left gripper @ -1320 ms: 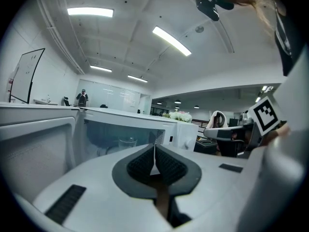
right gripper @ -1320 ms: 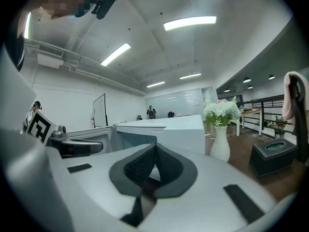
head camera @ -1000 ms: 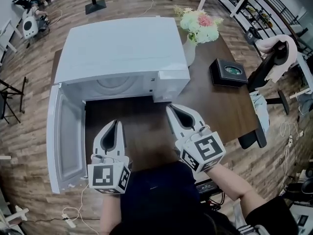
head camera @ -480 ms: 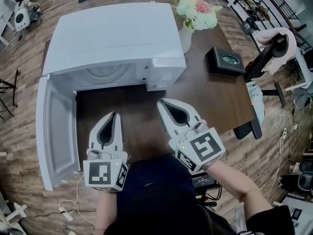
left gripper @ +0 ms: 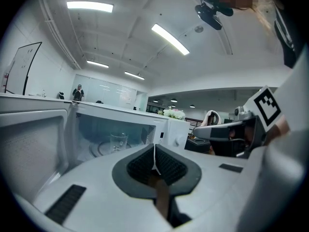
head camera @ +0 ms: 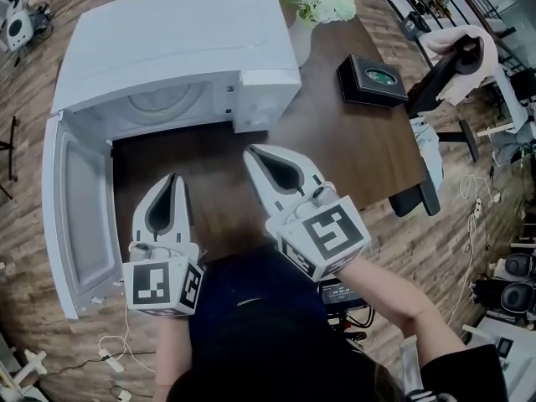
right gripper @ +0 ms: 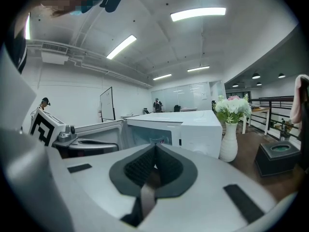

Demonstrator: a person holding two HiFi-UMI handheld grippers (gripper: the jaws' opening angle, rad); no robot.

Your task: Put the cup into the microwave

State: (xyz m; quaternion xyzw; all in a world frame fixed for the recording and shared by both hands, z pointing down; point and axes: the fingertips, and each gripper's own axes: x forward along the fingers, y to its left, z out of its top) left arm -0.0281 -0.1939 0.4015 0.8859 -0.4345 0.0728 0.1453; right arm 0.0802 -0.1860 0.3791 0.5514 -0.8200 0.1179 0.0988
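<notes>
The left gripper [head camera: 173, 178] and right gripper [head camera: 251, 152] are hovering with fingers pressed together, empty, before the open microwave [head camera: 176, 40], where the cup [left gripper: 117, 141] is sitting inside.

A dark wooden counter [head camera: 352, 149] carries a white microwave [head camera: 176, 40] at upper left, a flower vase [head camera: 300, 38] just beside it, and a black box [head camera: 373, 80] toward upper right.

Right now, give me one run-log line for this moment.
cup: inside microwave | door: open | left gripper: shut, empty | right gripper: shut, empty
</notes>
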